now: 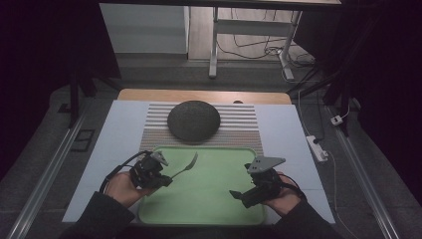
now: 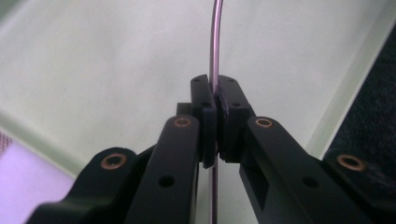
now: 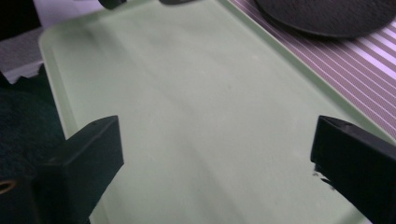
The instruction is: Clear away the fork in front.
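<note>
Green tray (image 1: pixel 209 199) on table, no writing readable; left claw (image 1: pixel 166 180) clamps fork (image 1: pixel 185 167); right claw (image 1: pixel 238 194) wide, empty.

Beyond my counter (image 1: pixel 130 94) the room is dim: grey floor (image 1: pixel 164 74), a white cabinet (image 1: pixel 144 30), white desk legs (image 1: pixel 214 47), tangled cables (image 1: pixel 259 47).

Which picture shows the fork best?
The high view: the whole fork shows there, sticking out of the left gripper over the green tray. The left gripper view shows just its thin handle pinched between the jaws.
</note>
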A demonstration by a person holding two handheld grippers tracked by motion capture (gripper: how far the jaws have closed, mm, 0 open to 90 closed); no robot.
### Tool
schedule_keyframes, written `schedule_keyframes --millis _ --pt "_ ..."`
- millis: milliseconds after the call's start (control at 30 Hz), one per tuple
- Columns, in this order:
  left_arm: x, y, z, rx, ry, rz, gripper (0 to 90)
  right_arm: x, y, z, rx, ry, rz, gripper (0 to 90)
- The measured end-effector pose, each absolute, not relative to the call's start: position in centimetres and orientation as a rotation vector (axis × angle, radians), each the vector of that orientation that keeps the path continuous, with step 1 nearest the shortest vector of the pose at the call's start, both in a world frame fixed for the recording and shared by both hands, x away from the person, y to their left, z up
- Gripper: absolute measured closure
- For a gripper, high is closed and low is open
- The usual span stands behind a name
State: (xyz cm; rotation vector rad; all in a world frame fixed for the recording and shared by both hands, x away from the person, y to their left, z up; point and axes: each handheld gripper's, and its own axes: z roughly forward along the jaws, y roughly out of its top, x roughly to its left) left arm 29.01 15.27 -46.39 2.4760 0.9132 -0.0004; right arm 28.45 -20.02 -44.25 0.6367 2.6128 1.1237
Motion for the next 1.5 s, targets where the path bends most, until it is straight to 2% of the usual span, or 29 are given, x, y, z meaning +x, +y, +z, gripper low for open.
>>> schedule_keyframes --millis 133,467,733,1033,1233,1300,1367,1433,1500 --pt "28.7 15.6 -46.7 2.445 1.018 0.004 86.5 28.0 -20.7 -44.6 0.683 2.596 1.132 0.0" --pt "28.7 16.2 -48.1 2.333 1.263 -0.080 86.4 26.8 -22.9 -45.0 0.790 2.485 1.160 0.0" --pt "29.5 15.9 -49.4 2.335 1.404 -0.054 86.3 25.8 -25.0 -44.9 0.825 2.466 1.145 0.0" --pt "30.3 16.3 -50.5 2.340 1.515 -0.033 86.0 25.4 -26.0 -45.3 0.876 2.465 1.128 0.0" --pt "30.3 16.6 -50.8 2.331 1.503 -0.039 84.8 25.4 -26.1 -45.5 0.889 2.476 1.112 0.0" --pt "30.3 16.8 -50.8 2.320 1.494 -0.047 81.7 25.4 -26.2 -45.5 0.899 2.479 1.102 0.0" --pt "30.3 17.0 -50.7 2.329 1.490 -0.028 73.4 25.4 -26.4 -45.5 0.908 2.471 1.100 0.0" --pt "30.4 17.3 -50.6 2.318 1.490 -0.026 72.5 25.3 -26.6 -45.5 0.916 2.470 1.102 0.0" --pt "30.5 17.6 -50.4 2.298 1.472 -0.029 67.6 25.1 -26.7 -45.4 0.930 2.463 1.102 0.0"
